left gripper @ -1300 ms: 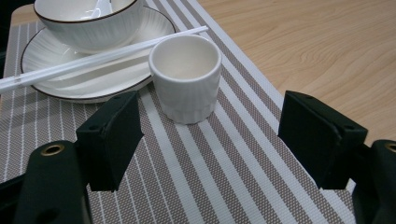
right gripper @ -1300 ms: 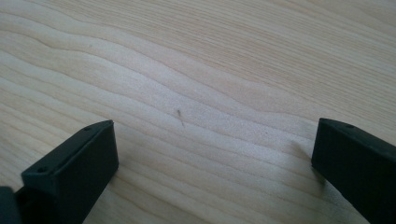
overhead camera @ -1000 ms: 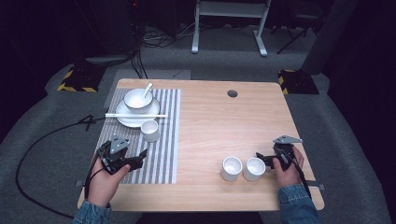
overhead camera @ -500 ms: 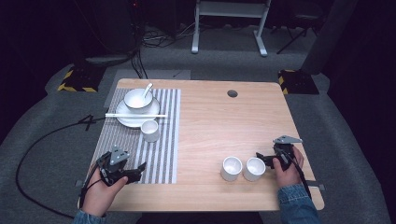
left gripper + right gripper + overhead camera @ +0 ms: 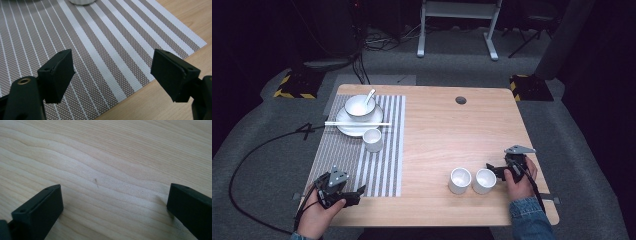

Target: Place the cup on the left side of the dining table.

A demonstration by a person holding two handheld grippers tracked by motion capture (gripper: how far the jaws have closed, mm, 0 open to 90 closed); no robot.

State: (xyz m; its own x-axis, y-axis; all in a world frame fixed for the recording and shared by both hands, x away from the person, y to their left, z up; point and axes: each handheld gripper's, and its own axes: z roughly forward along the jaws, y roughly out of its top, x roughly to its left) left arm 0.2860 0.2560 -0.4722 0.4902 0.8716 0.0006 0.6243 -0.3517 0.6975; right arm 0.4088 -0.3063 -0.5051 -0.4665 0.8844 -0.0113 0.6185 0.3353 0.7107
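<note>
A: Report the left gripper (image 5: 357, 191).
B: It sits at the near corner of the striped placemat (image 5: 362, 150), jaws spread wide with nothing between them.

A: And the right gripper (image 5: 491, 171)?
B: Jaws spread over bare desk (image 5: 437, 130), just beside the right-hand cup (image 5: 484, 180) of two white cups; the other cup (image 5: 460, 180) stands next to it.

A: Remaining items?
B: On the placemat's far end: a plate (image 5: 357, 126) carrying a bowl (image 5: 359, 106) with a spoon (image 5: 369, 95), chopsticks (image 5: 357, 123) across it, and a third cup (image 5: 372, 140) near it.
</note>
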